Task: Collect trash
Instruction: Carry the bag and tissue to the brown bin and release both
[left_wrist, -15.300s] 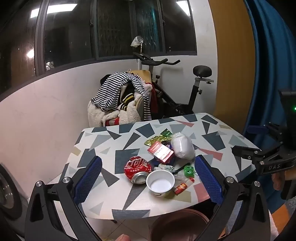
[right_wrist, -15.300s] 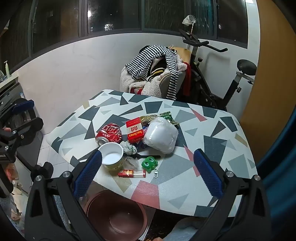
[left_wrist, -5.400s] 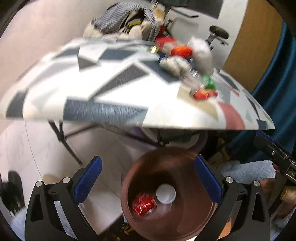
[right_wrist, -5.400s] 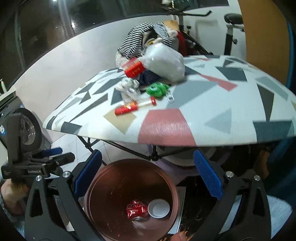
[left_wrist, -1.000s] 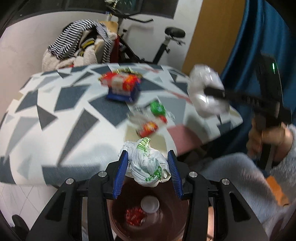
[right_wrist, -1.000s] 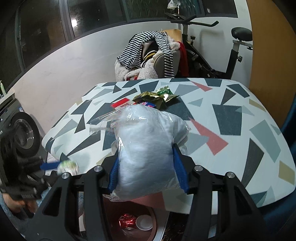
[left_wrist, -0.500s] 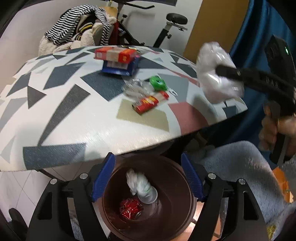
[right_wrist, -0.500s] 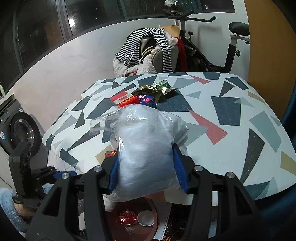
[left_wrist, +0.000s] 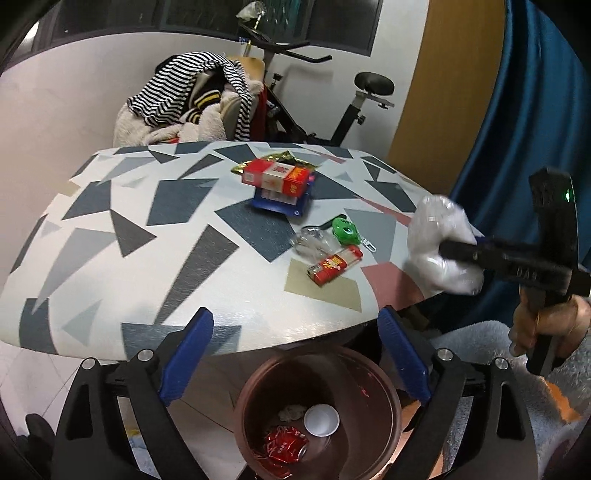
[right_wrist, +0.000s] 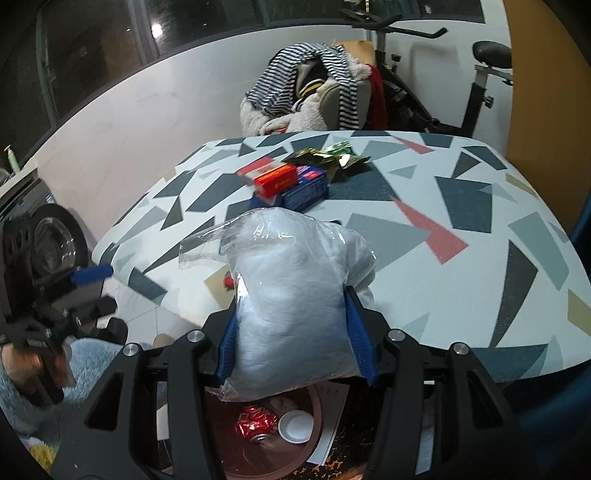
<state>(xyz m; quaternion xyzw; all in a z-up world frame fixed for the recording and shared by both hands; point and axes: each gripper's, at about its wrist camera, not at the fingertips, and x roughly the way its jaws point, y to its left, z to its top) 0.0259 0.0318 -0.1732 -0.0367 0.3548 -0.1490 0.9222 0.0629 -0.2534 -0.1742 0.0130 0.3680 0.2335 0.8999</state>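
While the left gripper (left_wrist: 295, 360) hangs over the brown bin (left_wrist: 391, 406), its jaws are opening wide with nothing between the blue pads (left_wrist: 186, 356). Down in the bin lie a crushed red can (left_wrist: 283, 448), a white cup (left_wrist: 321, 421) and a crumpled white wad (left_wrist: 291, 412), all close together on the bottom.

Just right of the bin, the right gripper (right_wrist: 295, 332) pinches a clear plastic bag of white stuffing (right_wrist: 291, 295) between its blue pads (right_wrist: 356, 332). The bag bulges above and below the pads, and its lower end hangs over the bin's mouth in the right wrist view. A hand (left_wrist: 546, 325) in a pale fleece sleeve holds this gripper's handle.

Beyond the bin stands the table (left_wrist: 129, 221) with its grey, dark and pink triangle pattern. Near its front right edge lies a red tube-shaped packet (left_wrist: 334, 266), and just behind it a scrap of clear wrapper (left_wrist: 310, 242) beside a green toy with a key clip (left_wrist: 345, 230). Farther back, near the table's middle, a red and white carton (left_wrist: 277, 177) rests on a blue box (left_wrist: 282, 201), with gold and green foil wrappers (right_wrist: 328, 155) just behind them.

Past the table's far edge, a chair piled with striped and fleecy clothes (left_wrist: 192, 92) stands against the white wall, and an exercise bike (left_wrist: 332, 92) is to its right.
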